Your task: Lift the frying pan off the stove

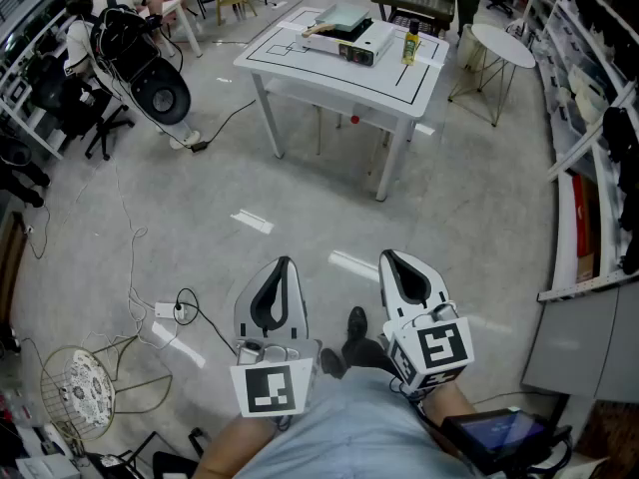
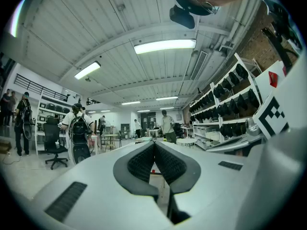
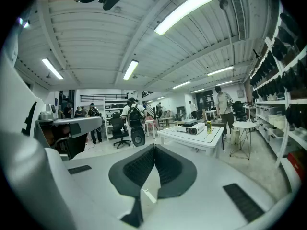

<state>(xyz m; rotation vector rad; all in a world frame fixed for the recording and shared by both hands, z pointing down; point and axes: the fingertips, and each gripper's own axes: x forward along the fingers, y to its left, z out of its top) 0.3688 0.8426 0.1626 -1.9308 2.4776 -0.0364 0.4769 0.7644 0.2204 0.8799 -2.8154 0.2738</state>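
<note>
Nothing is under way yet. The person stands well back from the table [image 1: 300, 63], and the pan [image 1: 342, 16] sits on the stove [image 1: 361, 46] at its far side, handle sticking out to the left. The left gripper [image 1: 285, 263] and the right gripper [image 1: 390, 258] hang low by the body, both with fingers pressed together and nothing between them.

What could go wrong from here? Probably three things:
- The cable [image 1: 130, 297] snaking over the floor on the left is a trip risk on the walk over.
- The yellow bottle [image 1: 410, 44] stands just beside the stove, so a wide swing from the right could knock it over.
- A pan grabbed only by its handle likely tips or twists in a two-jaw pinch, so the other gripper may need to steady it.

Writing-wise there's not much. The bottle's label is too small to read and the stove shows no brand that can be made out. The cubes on the grippers carry only black-and-white square markers, no text.
</note>
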